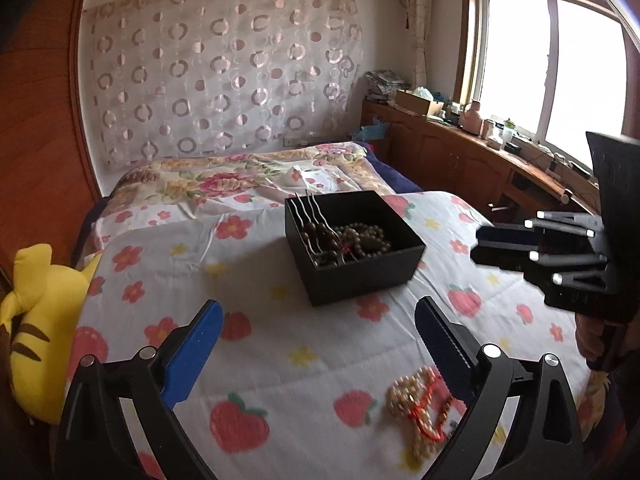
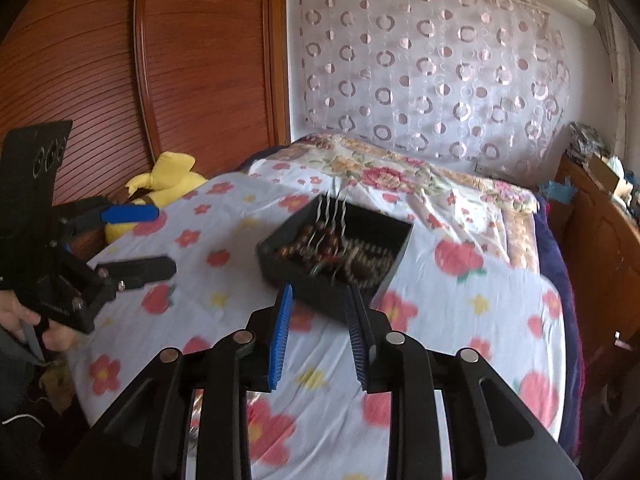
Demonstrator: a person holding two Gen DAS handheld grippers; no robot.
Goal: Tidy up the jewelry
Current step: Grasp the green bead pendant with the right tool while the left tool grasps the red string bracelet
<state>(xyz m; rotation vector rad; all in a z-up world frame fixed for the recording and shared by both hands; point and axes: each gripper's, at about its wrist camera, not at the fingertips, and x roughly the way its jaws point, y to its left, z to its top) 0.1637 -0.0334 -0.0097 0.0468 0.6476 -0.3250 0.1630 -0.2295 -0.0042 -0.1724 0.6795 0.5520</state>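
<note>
A black open box (image 1: 360, 276) sits on the flowered bedspread, holding dark bead strings (image 1: 360, 240) and silver wavy hairpins (image 1: 306, 208). It also shows in the right wrist view (image 2: 320, 296). A cream bead necklace with red cord (image 1: 420, 408) lies on the bed near the front, just inside my left gripper's right finger. My left gripper (image 1: 320, 320) is open wide and empty above the bed. My right gripper (image 2: 320, 304) is open with a narrower gap and empty, its tips just before the box's near wall. It also shows in the left wrist view (image 1: 484, 246).
A yellow plush toy (image 1: 36, 320) lies at the bed's left edge. A wooden wardrobe (image 2: 120, 60) stands on the left. A wooden desk with clutter (image 1: 480, 140) runs under the window on the right. A floral quilt (image 1: 260, 176) covers the bed's far end.
</note>
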